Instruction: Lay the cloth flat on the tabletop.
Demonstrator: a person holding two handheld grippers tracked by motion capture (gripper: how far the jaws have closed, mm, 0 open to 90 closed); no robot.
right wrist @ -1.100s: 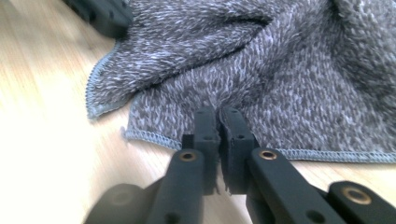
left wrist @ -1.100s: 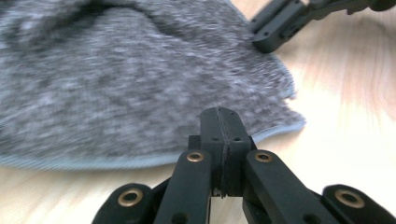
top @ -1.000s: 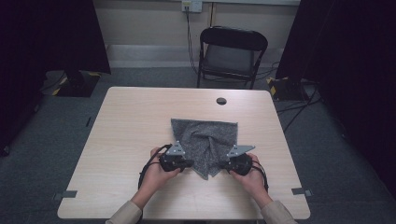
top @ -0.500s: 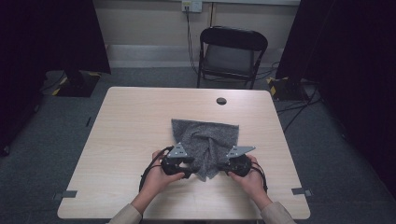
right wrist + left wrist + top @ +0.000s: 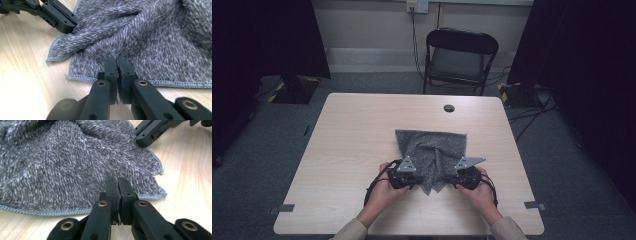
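Note:
A grey fluffy towel [image 5: 432, 150] lies rumpled on the light wooden table [image 5: 347, 150], drawn to a point at its near edge between my two grippers. My left gripper [image 5: 417, 181] comes at it from the left and my right gripper [image 5: 452, 182] from the right. In the left gripper view my jaws [image 5: 117, 181] are shut, tips in the towel [image 5: 70, 157] just past its hem, and the right gripper [image 5: 152, 132] shows beyond. In the right gripper view my jaws [image 5: 116, 60] are shut on a crease of the towel [image 5: 162, 35], with the left gripper [image 5: 60, 17] at top left.
A small black round cap [image 5: 449, 108] sits in the table top near the far edge. A black folding chair [image 5: 459, 55] stands behind the table. Dark curtains hang at both sides. Bare wood lies left and right of the towel.
My left gripper has shifted slightly to the right, toward the right gripper, and the towel's near edge is bunched a little more. The right gripper has hardly moved.

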